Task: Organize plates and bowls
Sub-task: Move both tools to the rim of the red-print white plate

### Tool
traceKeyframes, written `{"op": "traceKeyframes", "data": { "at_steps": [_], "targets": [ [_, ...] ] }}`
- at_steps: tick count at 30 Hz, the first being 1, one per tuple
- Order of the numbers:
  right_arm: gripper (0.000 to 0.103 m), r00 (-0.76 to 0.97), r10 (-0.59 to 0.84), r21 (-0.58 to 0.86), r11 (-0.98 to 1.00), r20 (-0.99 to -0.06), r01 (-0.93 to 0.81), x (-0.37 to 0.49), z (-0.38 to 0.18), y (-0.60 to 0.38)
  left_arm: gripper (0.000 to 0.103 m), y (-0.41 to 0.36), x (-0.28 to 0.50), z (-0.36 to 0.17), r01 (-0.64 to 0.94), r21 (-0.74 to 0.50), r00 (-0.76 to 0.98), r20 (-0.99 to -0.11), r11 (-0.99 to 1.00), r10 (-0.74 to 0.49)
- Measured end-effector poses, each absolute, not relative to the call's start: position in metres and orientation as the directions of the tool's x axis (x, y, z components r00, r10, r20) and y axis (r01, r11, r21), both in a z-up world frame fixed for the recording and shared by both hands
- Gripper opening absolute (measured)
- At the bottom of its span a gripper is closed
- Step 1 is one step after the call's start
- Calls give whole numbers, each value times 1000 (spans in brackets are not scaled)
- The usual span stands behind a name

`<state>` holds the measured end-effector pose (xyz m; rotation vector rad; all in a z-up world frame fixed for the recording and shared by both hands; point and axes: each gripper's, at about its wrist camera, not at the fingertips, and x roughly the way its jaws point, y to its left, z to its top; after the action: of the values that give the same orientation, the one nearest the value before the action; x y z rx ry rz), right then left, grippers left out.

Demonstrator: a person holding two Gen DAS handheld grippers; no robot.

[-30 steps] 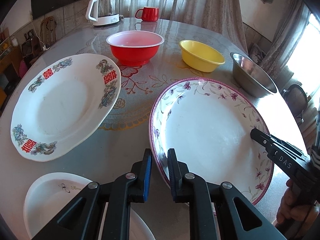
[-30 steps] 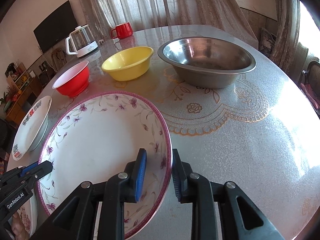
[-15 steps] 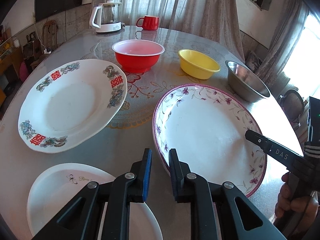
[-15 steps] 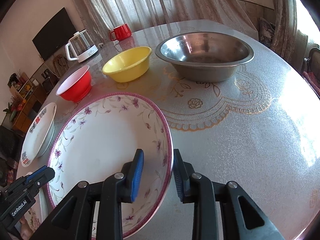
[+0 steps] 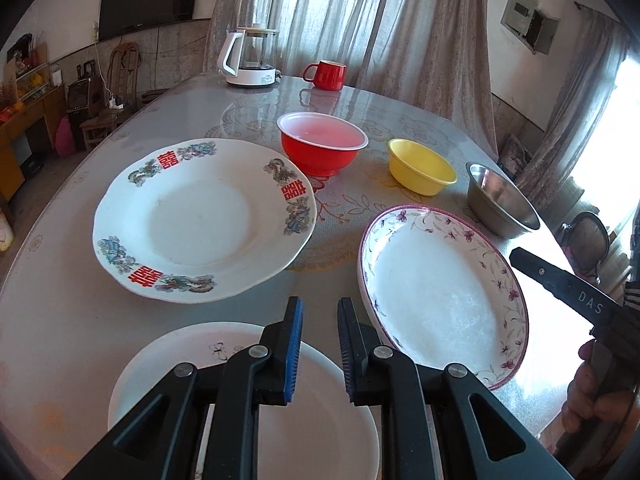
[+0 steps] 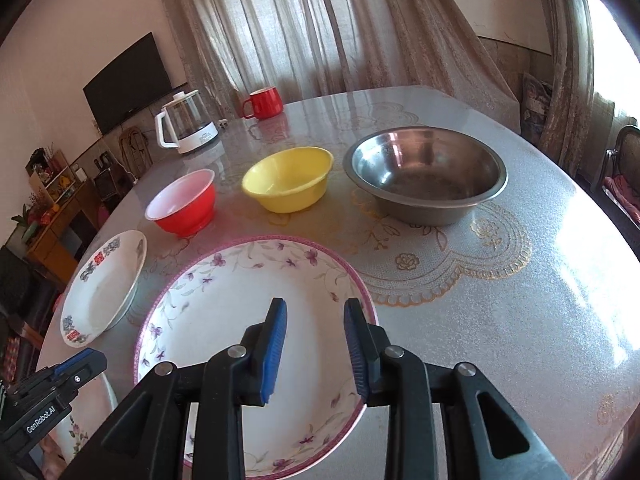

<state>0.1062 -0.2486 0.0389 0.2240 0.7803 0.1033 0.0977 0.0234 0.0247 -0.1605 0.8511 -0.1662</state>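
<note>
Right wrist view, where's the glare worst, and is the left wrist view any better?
Right wrist view: window light blows out the table at right, washing away its pattern; the steel bowl stays readable. Left wrist view: glare confined to the far right edge; the flowered plate is sharp, and straight lines bend toward the frame edges.

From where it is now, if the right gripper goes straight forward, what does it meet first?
Most likely the flowered plate: the right gripper points down over its right part, with nothing between the fingers. Depth is unclear, so it may land near the plate's rim.
</note>
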Motion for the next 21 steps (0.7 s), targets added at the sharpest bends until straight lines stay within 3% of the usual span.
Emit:
{"op": "traceKeyframes", "data": {
  "at_steps": [9, 21],
  "targets": [
    [29, 635, 406, 325, 913, -657, -248, 117, 47, -183, 18, 59, 97, 30, 5, -208, 669, -727, 978, -158],
    [29, 503, 523, 341, 845, -688, -412, 133, 35, -113, 21, 109, 94, 25, -107, -205, 676, -733, 973, -80]
  ]
}}
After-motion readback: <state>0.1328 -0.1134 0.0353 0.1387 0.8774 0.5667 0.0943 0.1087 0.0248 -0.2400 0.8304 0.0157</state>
